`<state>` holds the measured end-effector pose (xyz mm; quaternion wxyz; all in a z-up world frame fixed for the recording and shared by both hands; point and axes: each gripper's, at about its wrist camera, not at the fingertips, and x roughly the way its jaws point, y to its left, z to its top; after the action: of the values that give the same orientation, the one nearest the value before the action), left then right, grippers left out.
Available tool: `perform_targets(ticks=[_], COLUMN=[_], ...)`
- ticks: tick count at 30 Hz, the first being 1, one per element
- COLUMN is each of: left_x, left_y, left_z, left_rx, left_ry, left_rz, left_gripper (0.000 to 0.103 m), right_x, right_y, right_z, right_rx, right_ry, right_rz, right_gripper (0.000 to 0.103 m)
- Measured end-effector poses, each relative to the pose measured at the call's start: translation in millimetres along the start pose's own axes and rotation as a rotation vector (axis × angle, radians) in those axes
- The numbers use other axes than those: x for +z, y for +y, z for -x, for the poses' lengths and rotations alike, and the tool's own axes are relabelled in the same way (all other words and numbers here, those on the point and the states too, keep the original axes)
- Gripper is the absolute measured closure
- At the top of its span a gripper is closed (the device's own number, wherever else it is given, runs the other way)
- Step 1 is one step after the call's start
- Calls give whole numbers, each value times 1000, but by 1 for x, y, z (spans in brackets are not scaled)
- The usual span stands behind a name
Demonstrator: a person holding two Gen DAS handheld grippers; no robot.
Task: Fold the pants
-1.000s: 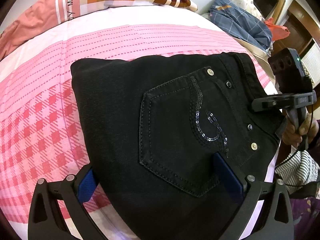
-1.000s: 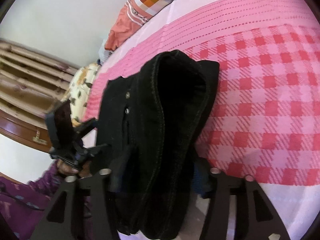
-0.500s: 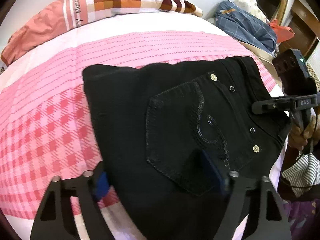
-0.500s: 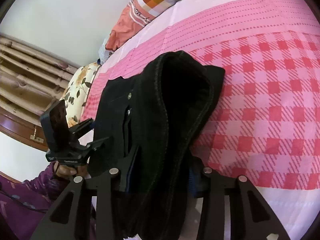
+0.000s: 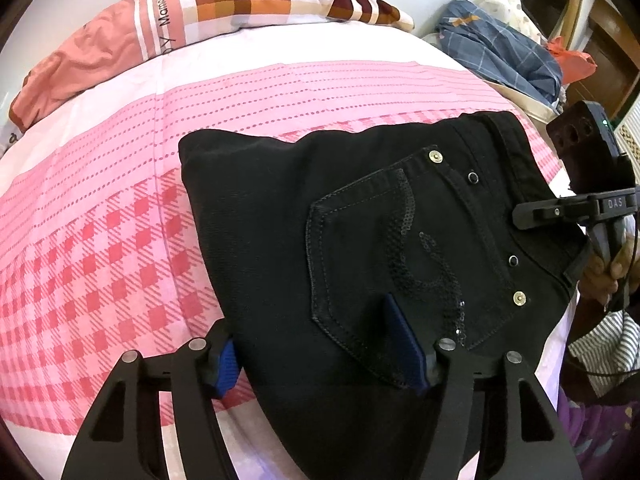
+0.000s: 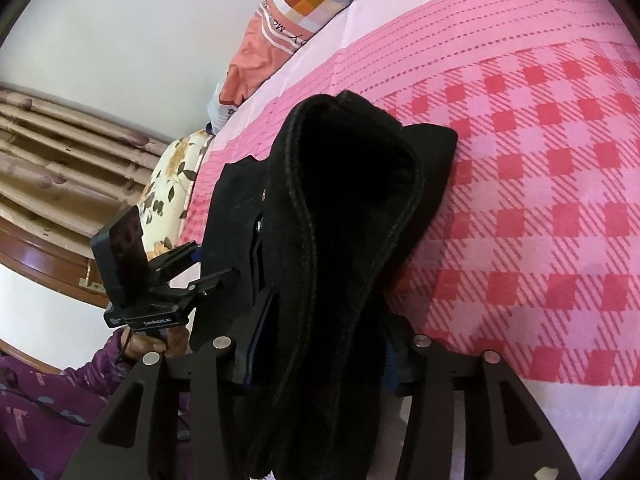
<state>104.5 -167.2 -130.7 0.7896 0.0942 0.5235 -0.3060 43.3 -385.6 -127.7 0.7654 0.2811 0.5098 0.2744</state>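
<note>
- Bed sheet (image 5: 120, 208), pink with red checks, covers the bed we work on; a patchwork pillow (image 5: 224, 4) lies along its far edge.
- Black pants (image 5: 360, 216), folded into a thick stack with the sequinned back pocket (image 5: 404, 264) on top, lie at the near edge of the bed.
- Our left gripper (image 5: 320, 356) straddles the near edge of the stack; its jaws have just been closing, blue pads against the cloth on both sides.
- Our right gripper (image 6: 320, 364) clamps a thick folded edge of the pants; its jaws have just eased a little wider, cloth filling the gap.
</note>
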Motion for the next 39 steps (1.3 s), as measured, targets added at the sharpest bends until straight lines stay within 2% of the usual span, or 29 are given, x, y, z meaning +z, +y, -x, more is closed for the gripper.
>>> perform_targets(ticks=[6, 13, 16, 21, 24, 34, 39], left_x=[2, 2, 2, 0, 0, 2, 3], left_y=[3, -1, -4, -5, -2, -4, -5], left_z=[-4, -4, -3, 5, 8, 14, 15], left_rx=[-14, 1, 16, 52, 49, 53, 52], left_ry=[8, -6, -21, -66, -68, -72, -74], left_rz=[20, 16, 8, 0, 4, 9, 8], left_gripper=[31, 30, 34, 54, 59, 64, 66], right_x=[-1, -2, -5, -6, -5, -9, -11], right_y=[3, 4, 6, 8, 7, 2, 0], right_z=[-1, 1, 0, 0, 2, 8, 6], right_rx=[12, 2, -4, 2, 25, 102, 92], right_ry=[-4, -13, -21, -39, -52, -103, -106], right_rz=[4, 16, 19, 21, 6, -48, -46], right_gripper=[55, 57, 59, 63, 66, 67, 67])
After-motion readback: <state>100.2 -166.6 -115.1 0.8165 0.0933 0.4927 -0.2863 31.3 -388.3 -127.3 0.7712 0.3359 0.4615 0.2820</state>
